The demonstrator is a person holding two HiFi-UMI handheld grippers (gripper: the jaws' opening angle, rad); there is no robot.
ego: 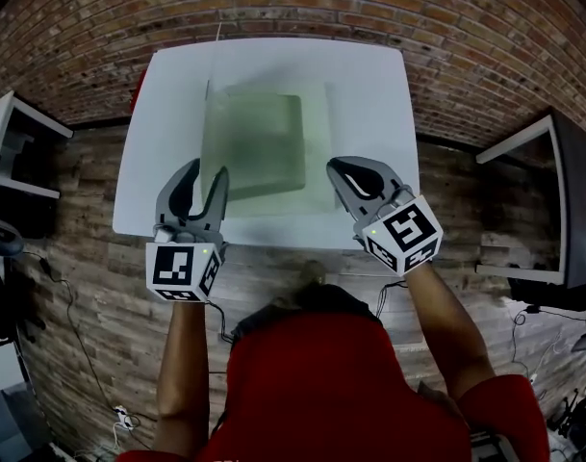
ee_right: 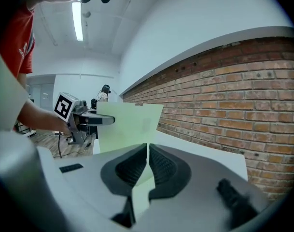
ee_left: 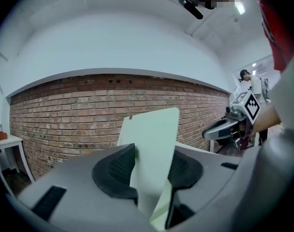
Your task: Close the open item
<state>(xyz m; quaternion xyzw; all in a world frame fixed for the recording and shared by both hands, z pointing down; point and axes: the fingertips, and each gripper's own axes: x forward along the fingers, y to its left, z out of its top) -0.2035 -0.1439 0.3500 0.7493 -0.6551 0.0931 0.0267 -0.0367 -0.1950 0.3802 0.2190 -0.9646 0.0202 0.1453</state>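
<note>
A translucent pale green folder (ego: pixel 259 142) lies on the white table (ego: pixel 369 75), its cover lifted at the near edge. My left gripper (ego: pixel 206 171) is at the folder's near left corner. In the left gripper view the green sheet (ee_left: pixel 151 129) runs slanted through the gap of my left gripper (ee_left: pixel 154 163), whose jaws stand apart, wider than the sheet. My right gripper (ego: pixel 339 166) is at the near right corner. There my right gripper (ee_right: pixel 147 153) is shut on the thin green sheet (ee_right: pixel 130 124), which stands up beyond the pads.
A brick wall (ego: pixel 293 3) runs behind the table. White side tables (ego: pixel 13 142) stand at the left and a dark table (ego: pixel 562 200) at the right. Cables lie on the wooden floor (ego: pixel 81 287) near my feet.
</note>
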